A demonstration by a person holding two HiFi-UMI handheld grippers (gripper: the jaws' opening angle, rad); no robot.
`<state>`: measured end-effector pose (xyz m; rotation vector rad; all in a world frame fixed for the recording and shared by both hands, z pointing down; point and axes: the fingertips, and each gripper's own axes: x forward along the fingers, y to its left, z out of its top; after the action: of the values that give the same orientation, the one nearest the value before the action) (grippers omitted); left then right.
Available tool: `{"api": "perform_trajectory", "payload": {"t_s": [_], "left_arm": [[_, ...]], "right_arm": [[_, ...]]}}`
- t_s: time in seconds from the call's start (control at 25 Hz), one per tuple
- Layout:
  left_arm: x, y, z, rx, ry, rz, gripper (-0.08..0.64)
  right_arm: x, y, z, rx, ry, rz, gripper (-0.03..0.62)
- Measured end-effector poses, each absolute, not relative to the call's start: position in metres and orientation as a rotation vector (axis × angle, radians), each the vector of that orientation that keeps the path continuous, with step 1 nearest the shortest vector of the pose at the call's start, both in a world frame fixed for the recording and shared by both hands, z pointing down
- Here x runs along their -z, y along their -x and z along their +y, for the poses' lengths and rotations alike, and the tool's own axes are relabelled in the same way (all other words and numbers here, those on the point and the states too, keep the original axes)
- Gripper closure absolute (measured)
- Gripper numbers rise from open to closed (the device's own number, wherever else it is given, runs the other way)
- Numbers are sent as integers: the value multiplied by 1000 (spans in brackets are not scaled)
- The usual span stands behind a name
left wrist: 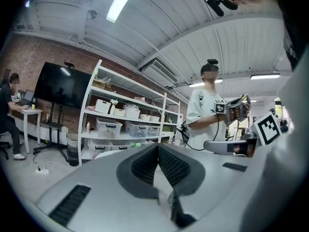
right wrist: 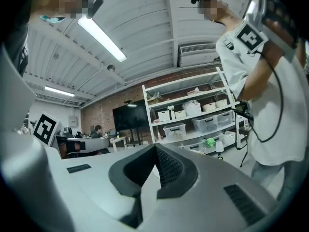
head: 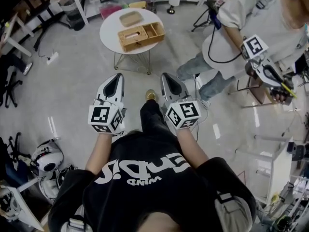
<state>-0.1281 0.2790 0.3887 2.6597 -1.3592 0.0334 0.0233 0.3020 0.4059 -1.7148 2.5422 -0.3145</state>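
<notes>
left tongs (head: 117, 76) and right tongs (head: 165, 76): white shells, black ribbed pads, black-and-white square markers. round surface (head: 108, 30), upper centre: white. box (head: 140, 35): tan wood. floor (head: 72, 86): pale grey.

A round white table (head: 110, 30) is standing on the pale glossy floor (head: 72, 91); white shelving (left wrist: 128, 122) is standing before a brick wall (left wrist: 46, 54), and a ceiling strip light (left wrist: 123, 1) is glowing.

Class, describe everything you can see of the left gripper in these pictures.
The left gripper has a smooth white, plastic-looking shell around two dark ribbed pads. Its jaws are shut, tips meeting, with nothing between them. A cube with black-and-white square markers sits at its rear. It is held in the air above the floor, pointing forward, touching nothing else.
</notes>
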Motion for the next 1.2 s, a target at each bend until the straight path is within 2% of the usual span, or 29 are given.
{"api": "perform_trajectory", "payload": {"t_s": [1.2], "left_arm": [[-372,77,-13,-39,-2521,-1582,563]], "right_arm": [[-400,-93,-19,370,1511,2675,595]]}}
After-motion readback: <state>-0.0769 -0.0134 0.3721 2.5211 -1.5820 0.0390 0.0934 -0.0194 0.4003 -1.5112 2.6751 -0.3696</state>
